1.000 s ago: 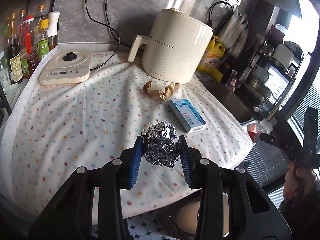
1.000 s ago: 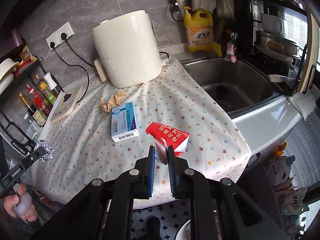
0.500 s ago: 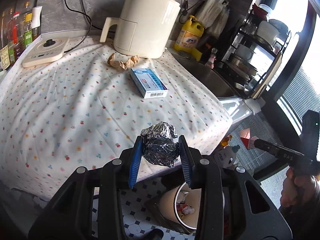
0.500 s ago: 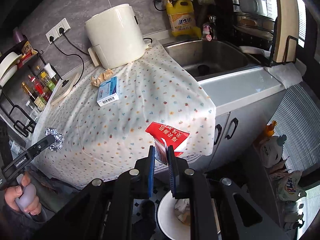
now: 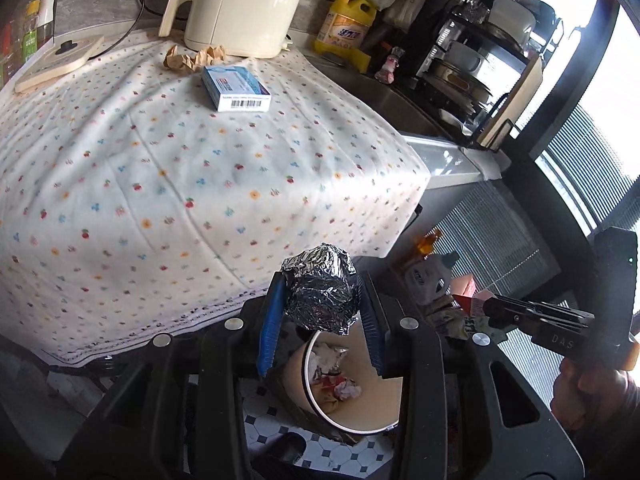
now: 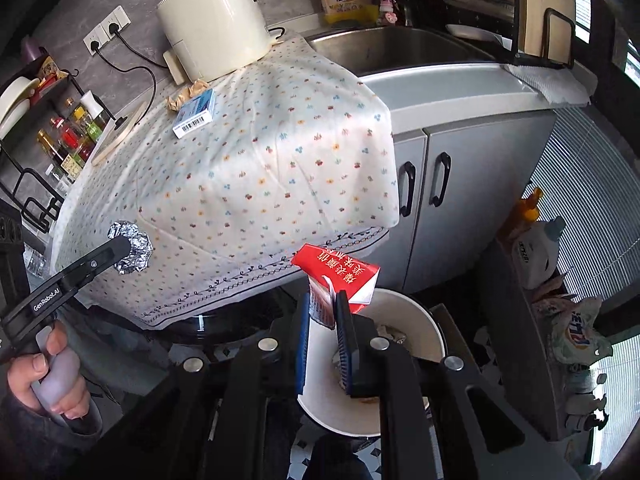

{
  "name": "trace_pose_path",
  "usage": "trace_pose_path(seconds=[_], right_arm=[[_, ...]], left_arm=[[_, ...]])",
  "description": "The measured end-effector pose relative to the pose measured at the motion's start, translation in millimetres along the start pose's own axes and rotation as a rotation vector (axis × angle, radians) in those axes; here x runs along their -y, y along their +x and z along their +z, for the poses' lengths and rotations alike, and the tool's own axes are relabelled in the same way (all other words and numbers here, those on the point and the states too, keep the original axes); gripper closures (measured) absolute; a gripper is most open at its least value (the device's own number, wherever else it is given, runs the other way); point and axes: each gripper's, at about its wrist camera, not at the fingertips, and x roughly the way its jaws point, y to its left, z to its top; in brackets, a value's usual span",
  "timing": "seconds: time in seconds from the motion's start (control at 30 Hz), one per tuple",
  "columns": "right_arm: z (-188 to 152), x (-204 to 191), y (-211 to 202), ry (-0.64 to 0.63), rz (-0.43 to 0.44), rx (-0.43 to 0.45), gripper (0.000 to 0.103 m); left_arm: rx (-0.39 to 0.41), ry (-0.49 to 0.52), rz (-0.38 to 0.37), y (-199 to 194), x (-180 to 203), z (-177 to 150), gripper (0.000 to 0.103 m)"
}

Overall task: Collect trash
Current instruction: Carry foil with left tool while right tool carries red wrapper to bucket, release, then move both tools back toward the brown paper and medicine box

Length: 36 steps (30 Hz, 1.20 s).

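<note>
My left gripper (image 5: 320, 304) is shut on a crumpled ball of silver foil (image 5: 320, 288), held just past the counter's front edge and above a cream trash bin (image 5: 360, 408) on the floor. The bin holds several scraps. My right gripper (image 6: 323, 312) is shut on a flattened red carton (image 6: 340, 274) with white lettering, hanging over the same bin (image 6: 404, 312). On the flowered tablecloth (image 5: 160, 168) lie a blue and white box (image 5: 236, 88) and a crumpled brown paper (image 5: 192, 58). The foil ball (image 6: 132, 246) in the left gripper shows at the left of the right wrist view.
A cream air fryer (image 5: 244, 4) stands at the back of the counter by a yellow detergent bottle (image 5: 344, 26). The steel sink (image 6: 396, 50) and grey cabinet doors (image 6: 424, 184) lie to the right. Bags and bottles (image 6: 560, 280) crowd the floor right of the bin.
Both grippers have drawn back from over the counter and sunk toward the floor, each keeping its load. The bin has come into full view beneath them.
</note>
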Motion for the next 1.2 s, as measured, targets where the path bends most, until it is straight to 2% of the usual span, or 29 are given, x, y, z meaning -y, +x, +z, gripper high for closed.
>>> trace_pose_path(seconds=[0.17,0.23,0.27,0.77,0.87,0.9,0.93,1.0,1.07,1.2], right_arm=[[-23.7,6.9,1.9,0.009,0.005,-0.046,0.086],[-30.6,10.8,3.9,0.022,0.013,-0.063,0.066],[-33.0,13.4,3.5,0.031,0.001,-0.062,0.050],[-29.9,60.2,-41.0,0.148,-0.158,0.024,0.049],[-30.7,67.1,-51.6,0.173,-0.182,0.043,0.049],[-31.2,69.1,-55.0,0.182,-0.188,0.049,0.049],[-31.1,70.5,-57.8,0.190,-0.193,0.055,0.049],[-30.5,71.4,-61.6,0.200,-0.200,0.062,0.049],[-28.1,70.7,-63.3,0.208,-0.199,0.070,0.049],[-17.8,60.7,-59.1,0.210,-0.170,0.085,0.046]], left_arm=[[-0.057,0.010,-0.032,19.9,12.2,-17.9,0.067],[-0.077,0.013,-0.044,26.6,16.6,-21.8,0.067],[-0.087,0.016,-0.049,29.9,18.7,-23.7,0.067],[-0.199,0.135,-0.221,71.9,76.0,-29.1,0.067],[-0.258,0.171,-0.285,82.2,90.7,-28.7,0.065],[-0.278,0.178,-0.312,84.6,94.6,-28.3,0.055],[-0.280,0.184,-0.322,84.4,97.0,-26.6,0.037],[-0.254,0.188,-0.331,78.2,97.0,-20.5,0.021],[-0.240,0.187,-0.336,71.4,92.7,-11.9,0.016],[-0.179,0.185,-0.279,49.0,72.3,12.2,0.010]])
